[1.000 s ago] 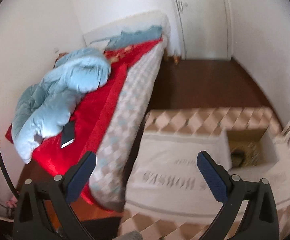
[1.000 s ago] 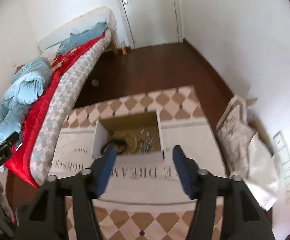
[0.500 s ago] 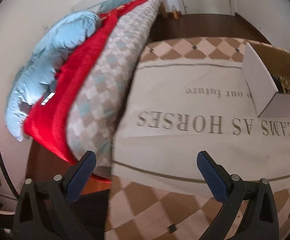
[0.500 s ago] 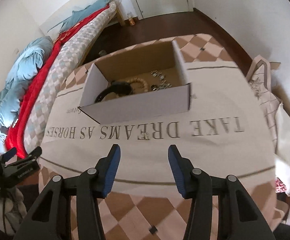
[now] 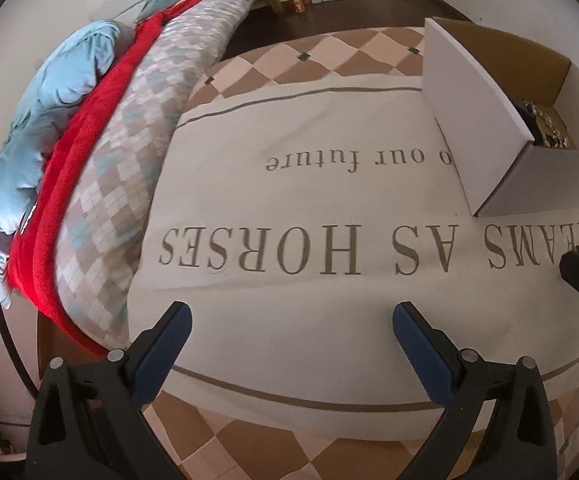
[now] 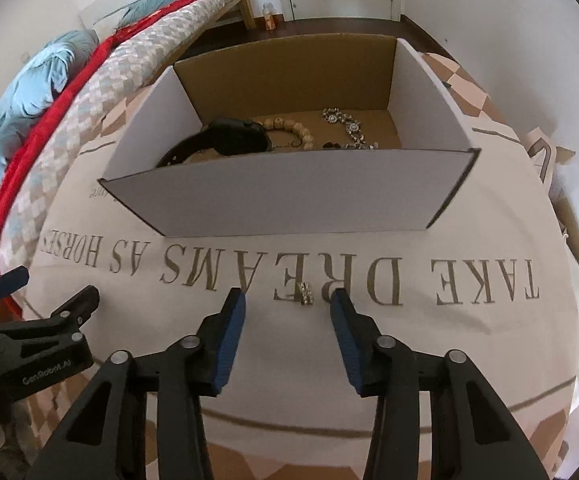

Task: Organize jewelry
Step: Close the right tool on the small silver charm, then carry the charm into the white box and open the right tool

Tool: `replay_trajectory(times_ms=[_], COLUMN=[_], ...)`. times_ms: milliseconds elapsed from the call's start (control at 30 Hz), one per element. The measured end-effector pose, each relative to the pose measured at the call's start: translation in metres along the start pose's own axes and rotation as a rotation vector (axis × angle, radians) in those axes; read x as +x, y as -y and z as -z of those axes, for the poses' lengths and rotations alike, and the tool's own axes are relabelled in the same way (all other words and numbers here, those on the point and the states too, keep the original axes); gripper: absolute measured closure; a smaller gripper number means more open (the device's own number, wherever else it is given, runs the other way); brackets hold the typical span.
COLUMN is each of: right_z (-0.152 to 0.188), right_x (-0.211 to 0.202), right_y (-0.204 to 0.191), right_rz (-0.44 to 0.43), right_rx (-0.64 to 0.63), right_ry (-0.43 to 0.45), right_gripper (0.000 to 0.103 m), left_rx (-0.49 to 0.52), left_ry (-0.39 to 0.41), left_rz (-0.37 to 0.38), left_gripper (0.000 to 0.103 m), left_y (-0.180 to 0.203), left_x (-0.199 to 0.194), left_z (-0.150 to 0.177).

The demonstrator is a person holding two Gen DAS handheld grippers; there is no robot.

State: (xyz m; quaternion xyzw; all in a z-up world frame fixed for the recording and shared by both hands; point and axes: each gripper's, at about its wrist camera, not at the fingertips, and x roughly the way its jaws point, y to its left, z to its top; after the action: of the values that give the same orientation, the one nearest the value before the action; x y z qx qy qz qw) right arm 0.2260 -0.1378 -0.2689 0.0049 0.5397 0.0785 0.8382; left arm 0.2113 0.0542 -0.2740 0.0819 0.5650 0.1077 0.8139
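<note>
A white cardboard box (image 6: 289, 192) with a brown inside stands on a printed cream cloth (image 6: 449, 340). In it lie a black watch (image 6: 233, 140), a beaded bracelet (image 6: 295, 130) and a silver necklace (image 6: 347, 124). A small silver ring (image 6: 306, 293) rests on the cloth in front of the box. My right gripper (image 6: 288, 300) hovers just behind the ring, jaws closing, the ring near its right fingertip and untouched. My left gripper (image 5: 292, 312) hangs wide open over the lettering, with nothing between its fingers. The box (image 5: 485, 120) stands at that view's right.
A bed with a red blanket (image 5: 89, 128) and a light blue duvet (image 5: 49, 92) runs along the left of the checked table (image 5: 329, 56). A cloth bag (image 6: 545, 160) lies at the right by the wall. A door stands at the back.
Both grippers have sunk towards the cloth and tipped downward, so box and lettering loom larger. The right jaws stand narrower than before. The ring now lies close to the right fingertips.
</note>
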Motion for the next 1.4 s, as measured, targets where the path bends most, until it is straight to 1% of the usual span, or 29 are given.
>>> replay_trajectory(times_ms=[67, 100, 167, 200, 233, 267, 300, 333, 367, 467, 700, 800, 867, 967, 1133, 1267, 1400], right_z=[-0.001, -0.001, -0.001, -0.001, -0.002, -0.002, -0.002, -0.002, -0.002, 0.001, 0.01, 0.013, 0.01, 0.0, -0.037, -0.065, -0.088], right_x=[0.002, 0.003, 0.003, 0.003, 0.003, 0.003, 0.002, 0.001, 0.0, -0.005, -0.029, -0.045, -0.056, -0.076, -0.1, -0.099, -0.079], right_y=[-0.003, -0.003, -0.003, -0.003, -0.001, 0.0, 0.001, 0.002, 0.003, 0.005, 0.01, 0.017, 0.019, 0.023, 0.024, 0.026, 0.033], right_rz=[0.027, 0.036, 0.05, 0.052, 0.045, 0.04, 0.038, 0.036, 0.034, 0.014, -0.031, -0.063, -0.071, -0.091, -0.111, -0.113, -0.124], right_rx=[-0.027, -0.038, -0.052, -0.055, -0.054, -0.053, -0.053, -0.052, -0.048, -0.033, -0.013, 0.015, 0.022, 0.037, 0.028, 0.021, 0.041], right_ry=[0.006, 0.01, 0.015, 0.015, 0.015, 0.015, 0.015, 0.015, 0.016, 0.019, 0.032, 0.041, 0.058, 0.093, 0.146, 0.149, 0.108], right_gripper=[0.069, 0.071, 0.085, 0.09, 0.093, 0.094, 0.095, 0.096, 0.098, 0.1, 0.1, 0.1, 0.1, 0.1, 0.1, 0.1, 0.1], left_rx=[-0.001, -0.002, -0.007, -0.009, -0.007, -0.004, -0.006, -0.004, -0.001, -0.008, 0.002, 0.001, -0.016, -0.022, -0.012, 0.014, 0.032], left_ry=[-0.006, -0.011, -0.012, -0.011, -0.009, -0.012, -0.013, -0.016, -0.019, -0.03, -0.066, -0.072, -0.054, -0.029, 0.022, 0.044, 0.041], left_rz=[0.012, 0.021, 0.049, 0.062, 0.073, 0.086, 0.104, 0.107, 0.113, 0.144, 0.209, 0.229, 0.257, 0.288, 0.312, 0.307, 0.291], left_gripper=[0.001, 0.001, 0.001, 0.005, 0.013, 0.018, 0.025, 0.028, 0.028, 0.028, 0.028, 0.028, 0.028, 0.028, 0.028, 0.028, 0.028], left_y=[0.001, 0.001, 0.0, 0.0, 0.001, 0.001, 0.002, 0.004, 0.006, 0.01, 0.025, 0.028, 0.025, 0.022, 0.02, 0.025, 0.027], left_x=[0.002, 0.003, 0.004, 0.004, 0.003, 0.003, 0.001, 0.0, -0.002, -0.007, -0.017, -0.024, -0.038, -0.056, -0.082, -0.089, -0.083], left_z=[0.0, -0.001, -0.002, -0.002, -0.002, -0.003, -0.002, -0.002, -0.002, 0.001, 0.01, 0.011, 0.006, -0.009, -0.049, -0.082, -0.106])
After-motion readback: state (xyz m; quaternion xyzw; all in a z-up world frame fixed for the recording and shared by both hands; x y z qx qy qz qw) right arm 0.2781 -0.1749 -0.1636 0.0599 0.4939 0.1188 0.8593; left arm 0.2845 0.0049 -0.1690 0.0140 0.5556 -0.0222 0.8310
